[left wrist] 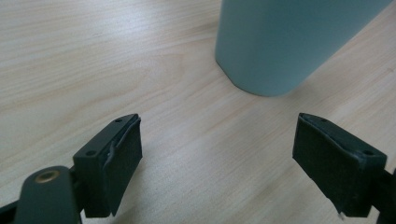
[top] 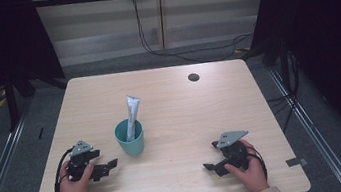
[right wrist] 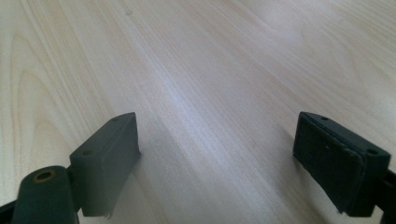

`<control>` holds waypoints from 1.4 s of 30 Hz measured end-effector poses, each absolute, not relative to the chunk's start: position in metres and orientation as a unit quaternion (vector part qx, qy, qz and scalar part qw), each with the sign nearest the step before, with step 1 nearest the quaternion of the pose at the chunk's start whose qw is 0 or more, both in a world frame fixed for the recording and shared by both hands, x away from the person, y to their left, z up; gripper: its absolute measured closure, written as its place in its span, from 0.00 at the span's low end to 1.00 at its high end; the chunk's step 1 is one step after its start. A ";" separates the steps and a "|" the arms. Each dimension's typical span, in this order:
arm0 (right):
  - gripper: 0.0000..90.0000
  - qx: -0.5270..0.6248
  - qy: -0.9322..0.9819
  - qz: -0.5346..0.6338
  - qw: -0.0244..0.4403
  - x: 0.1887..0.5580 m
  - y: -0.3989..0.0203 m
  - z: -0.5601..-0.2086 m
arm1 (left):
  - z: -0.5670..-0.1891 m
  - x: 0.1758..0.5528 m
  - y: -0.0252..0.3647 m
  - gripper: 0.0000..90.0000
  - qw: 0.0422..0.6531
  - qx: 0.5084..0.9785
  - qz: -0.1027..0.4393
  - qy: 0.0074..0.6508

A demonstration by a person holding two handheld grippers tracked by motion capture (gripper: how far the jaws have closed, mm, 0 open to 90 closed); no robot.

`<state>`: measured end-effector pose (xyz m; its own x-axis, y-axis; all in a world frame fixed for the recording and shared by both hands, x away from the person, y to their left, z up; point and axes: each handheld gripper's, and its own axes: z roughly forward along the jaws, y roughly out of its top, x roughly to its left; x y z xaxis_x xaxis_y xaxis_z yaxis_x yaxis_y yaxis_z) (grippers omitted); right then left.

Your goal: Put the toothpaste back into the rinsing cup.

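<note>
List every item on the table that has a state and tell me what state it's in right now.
Teal cup: upright on the table, holding the tube.
Silver tube: standing in the cup, leaning, top sticking out.
Left hand-held gripper: open, empty, beside the cup.
Right hand-held gripper: open, empty, resting low over bare table.

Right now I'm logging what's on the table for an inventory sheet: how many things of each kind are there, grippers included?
Teal cup: 1
Silver-white tube standing in the cup: 1
Hand-held grippers: 2, the left gripper and the right gripper, both with jaws apart on the table
Total: 4
</note>
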<state>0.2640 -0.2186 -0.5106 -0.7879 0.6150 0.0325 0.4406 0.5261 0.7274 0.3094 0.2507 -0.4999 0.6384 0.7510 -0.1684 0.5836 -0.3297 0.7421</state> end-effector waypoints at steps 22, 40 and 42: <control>0.15 0.305 0.866 0.379 0.115 0.264 -0.219 -0.511 | -0.505 0.309 0.251 0.17 0.393 0.816 0.108 0.409; 0.15 0.305 0.866 0.379 0.115 0.264 -0.219 -0.511 | -0.508 0.306 0.248 0.17 0.379 0.830 0.136 0.387; 0.15 0.305 0.866 0.379 0.115 0.264 -0.219 -0.511 | -0.508 0.306 0.247 0.17 0.374 0.832 0.140 0.384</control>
<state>0.2639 -0.2185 -0.5106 -0.7875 0.6155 0.0326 0.4411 0.5259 0.7272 0.3058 0.2471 -0.5079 0.6655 0.7445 -0.0543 0.5349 -0.4249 0.7303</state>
